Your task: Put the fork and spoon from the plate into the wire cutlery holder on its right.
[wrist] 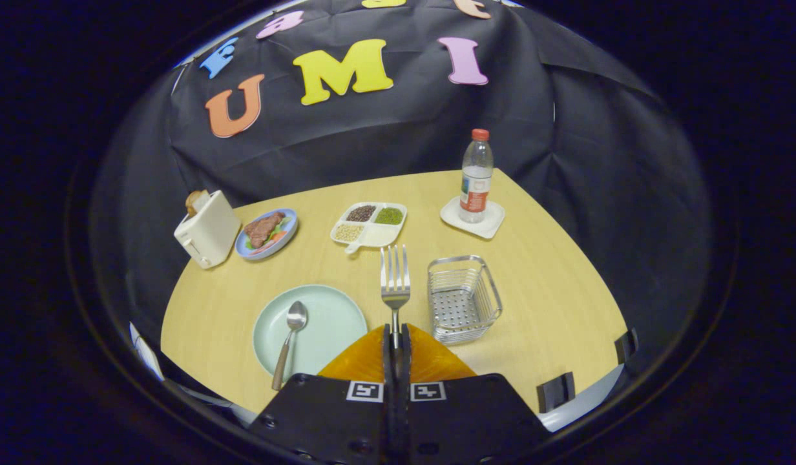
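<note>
Pale wooden table [553, 303] with a black cloth wall behind it carries everything in this booth. Low and near, the gripper [396, 339] has its 2 fingers pressed together on the handle of the fork [395, 284], which is raised above the table and points away, tines toward the far side. Just left of the fingers sits the pale green plate [330, 316]; the spoon [290, 339] lies on its left part, bowl toward the far side and brown handle reaching past the near rim. Just right of the fork stands the wire cutlery holder [464, 298], with a perforated floor showing inside; the fork hangs beside it, apart from it. Farther off, a white 4-part dish [369, 225] holds dark, green and pale grains in 3 of its sections. Left of that is a blue plate [267, 233] with food, then a white toaster [207, 229] with bread in it. At far right a water bottle [476, 175] stands upright on a white coaster [473, 218].
</note>
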The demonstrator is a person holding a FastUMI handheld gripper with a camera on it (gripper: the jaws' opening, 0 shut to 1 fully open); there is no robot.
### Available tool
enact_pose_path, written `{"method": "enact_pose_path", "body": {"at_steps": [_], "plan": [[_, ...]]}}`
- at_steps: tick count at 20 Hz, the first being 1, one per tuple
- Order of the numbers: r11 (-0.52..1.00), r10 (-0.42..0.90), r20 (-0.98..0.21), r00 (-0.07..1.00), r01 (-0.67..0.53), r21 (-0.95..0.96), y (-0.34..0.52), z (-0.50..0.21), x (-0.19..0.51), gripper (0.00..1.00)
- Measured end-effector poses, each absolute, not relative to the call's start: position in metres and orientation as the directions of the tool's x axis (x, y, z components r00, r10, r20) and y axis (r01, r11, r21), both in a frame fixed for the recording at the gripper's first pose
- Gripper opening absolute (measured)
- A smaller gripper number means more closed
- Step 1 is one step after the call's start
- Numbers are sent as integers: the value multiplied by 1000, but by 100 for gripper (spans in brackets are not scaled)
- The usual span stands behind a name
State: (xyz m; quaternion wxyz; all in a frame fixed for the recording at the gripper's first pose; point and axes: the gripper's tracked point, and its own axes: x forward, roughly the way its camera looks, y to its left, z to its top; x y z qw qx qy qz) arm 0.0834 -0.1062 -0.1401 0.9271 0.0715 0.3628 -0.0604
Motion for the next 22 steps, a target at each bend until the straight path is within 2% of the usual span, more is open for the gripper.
{"method": "enact_pose_path", "body": {"at_steps": [8, 19, 20, 22], "plan": [[973, -79, -692, 718, 208, 104, -164, -142, 89, 1], [969, -60, -713, 698, 213, 128, -170, -165, 112, 4], [968, -57, -709, 702, 214, 134, -170, -167, 112, 7], [967, -53, -701, 711, 211, 141, -168, -165, 112, 5]]}}
